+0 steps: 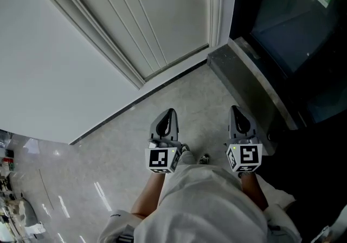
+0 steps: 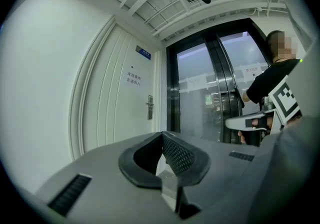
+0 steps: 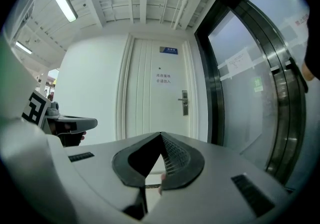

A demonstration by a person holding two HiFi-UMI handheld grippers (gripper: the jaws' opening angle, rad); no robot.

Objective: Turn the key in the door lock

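You are holding both grippers out side by side at waist height, bare forearms reaching forward from white sleeves, marker cubes facing up; the left gripper [image 1: 171, 113] and the right gripper [image 1: 235, 109] are both pointing level toward 12 o'clock; the left gripper's [image 2: 162, 139] jaws are clenched tip to tip on nothing, and the right gripper's [image 3: 161, 138] jaws are likewise pressed together and empty; the door lock [image 3: 184, 103] is sitting on the white door [image 3: 152, 93], well apart from both grippers, at about 1 o'clock from the right jaws; no key is showing at this range.
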